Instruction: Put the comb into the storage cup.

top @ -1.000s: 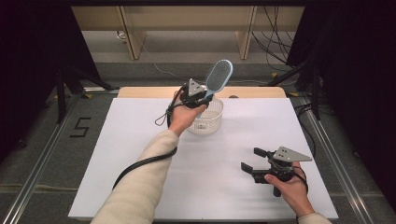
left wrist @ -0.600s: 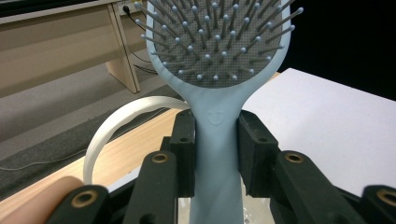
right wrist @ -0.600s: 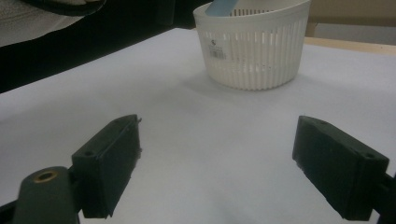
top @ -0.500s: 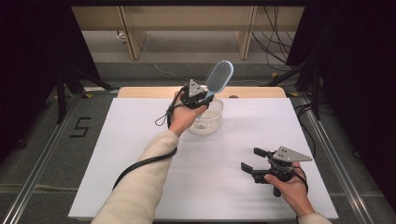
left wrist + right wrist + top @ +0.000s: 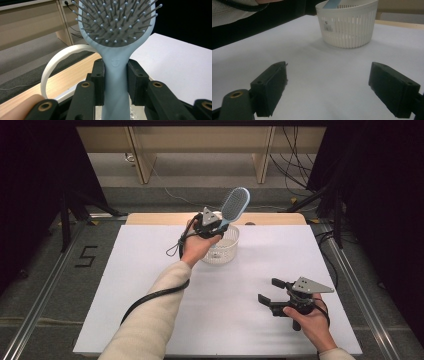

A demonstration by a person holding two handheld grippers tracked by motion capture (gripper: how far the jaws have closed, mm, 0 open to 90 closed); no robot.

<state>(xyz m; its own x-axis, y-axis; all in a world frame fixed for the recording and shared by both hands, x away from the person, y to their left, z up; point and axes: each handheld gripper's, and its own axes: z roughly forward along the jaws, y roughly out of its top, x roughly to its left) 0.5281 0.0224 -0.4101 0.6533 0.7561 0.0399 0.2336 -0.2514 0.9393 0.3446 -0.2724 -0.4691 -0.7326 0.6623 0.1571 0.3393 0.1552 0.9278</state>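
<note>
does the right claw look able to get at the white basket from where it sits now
Probably yes. The right claw is open and holds nothing, and bare white table lies between it and the basket. The one snag: the left claw holds a blue hairbrush by the handle over the basket's rim.

We see even overhead light on the white worktop [image 5: 150, 270], dark surroundings at both sides, soft faint shadows, no glare, close jaws slightly blurred in our gripper views.
</note>
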